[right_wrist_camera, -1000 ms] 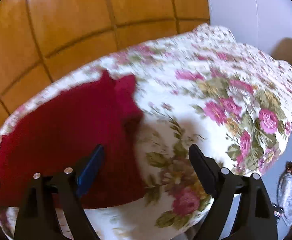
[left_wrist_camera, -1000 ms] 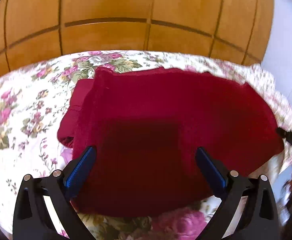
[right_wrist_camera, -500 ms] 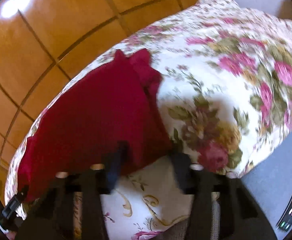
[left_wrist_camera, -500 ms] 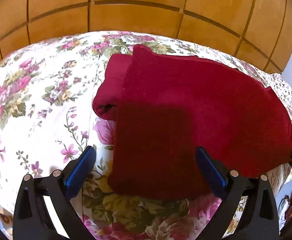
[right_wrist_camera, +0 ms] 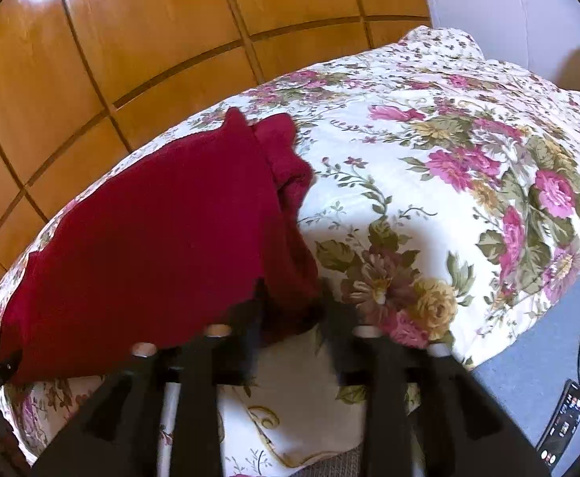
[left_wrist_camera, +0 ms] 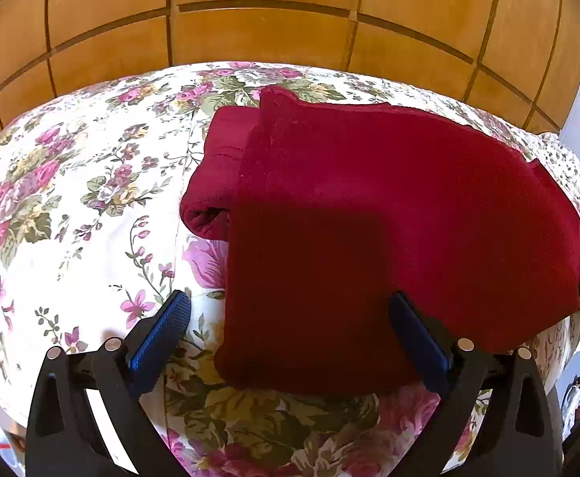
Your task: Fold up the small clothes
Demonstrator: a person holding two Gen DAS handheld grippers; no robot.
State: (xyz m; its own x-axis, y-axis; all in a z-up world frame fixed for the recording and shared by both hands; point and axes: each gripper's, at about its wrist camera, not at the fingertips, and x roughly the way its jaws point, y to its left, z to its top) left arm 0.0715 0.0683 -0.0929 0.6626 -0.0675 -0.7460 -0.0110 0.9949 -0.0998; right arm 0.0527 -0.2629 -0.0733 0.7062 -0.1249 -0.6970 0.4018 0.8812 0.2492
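A dark red garment (left_wrist_camera: pixel 369 214) lies folded flat on a floral quilt (left_wrist_camera: pixel 71 206), and everything here is placed against that garment. In the left wrist view it is a broad slab with a folded sleeve or cuff sticking out at its far left corner.

The left gripper (left_wrist_camera: pixel 290 338) hovers over the garment's near left corner with its jaws spread wide. Its left pad (left_wrist_camera: pixel 160 338) sits over bare quilt just off the garment's left edge, and its right pad (left_wrist_camera: pixel 419 342) is over the red cloth, so the near left corner lies between them. Neither pad presses the cloth. A shadow falls on the near part of the garment.

The right gripper (right_wrist_camera: pixel 290 318) is at the garment's near right corner, jaws at a middling gap and blurred. They have just been opening again after a squeeze. The corner of the red cloth lies between the fingers, bunched a little there, but the blur hides whether the pads press it; I cannot tell if it is gripped.

Beyond the garment stand wooden panels (left_wrist_camera: pixel 270 35). To its right, in the right wrist view, the quilt runs on bare to a rounded edge, with a grey floor (right_wrist_camera: pixel 528 377) below and a phone (right_wrist_camera: pixel 564 417) lying on it.
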